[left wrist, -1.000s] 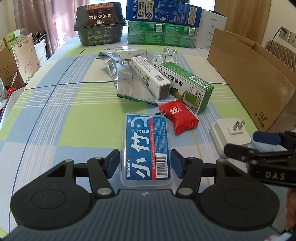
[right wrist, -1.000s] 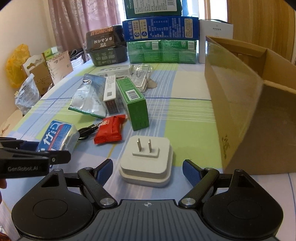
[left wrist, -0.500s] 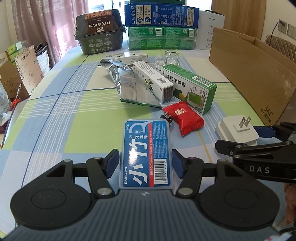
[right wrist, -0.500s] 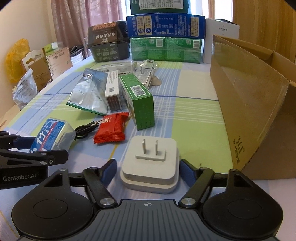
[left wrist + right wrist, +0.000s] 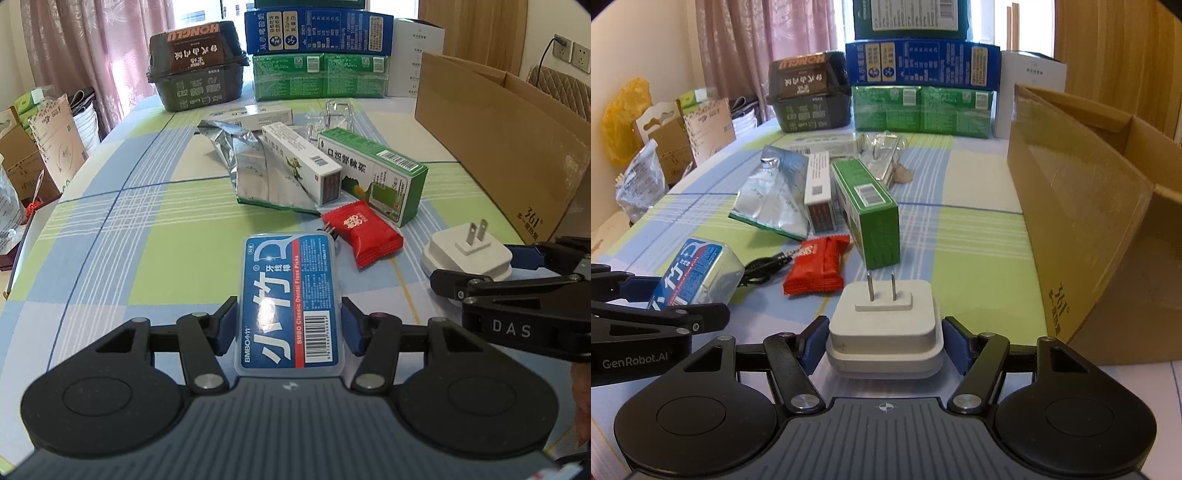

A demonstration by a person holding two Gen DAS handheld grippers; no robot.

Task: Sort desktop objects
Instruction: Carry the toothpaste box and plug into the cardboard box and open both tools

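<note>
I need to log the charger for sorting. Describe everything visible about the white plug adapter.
The white plug adapter is a squarish, round-cornered block of matte plastic, stepped like a lid on a base. It lies flat on the checked tablecloth with its two metal prongs pointing up. It sits between the blue pads of the right claw, whose jaws have just been closing; the pads look at or near its sides. The red packet lies just beyond it, apart.

Clear glossy plastic floss-pick case (image 5: 290, 302) with blue label; matt white plastic plug adapter (image 5: 884, 332) – shiny metal prongs; crinkled silver foil pouch (image 5: 255, 173); glossy red plastic wrapper packet (image 5: 360, 230); rough brown cardboard box (image 5: 1082, 206); checked cloth tablecloth (image 5: 110, 236).
</note>
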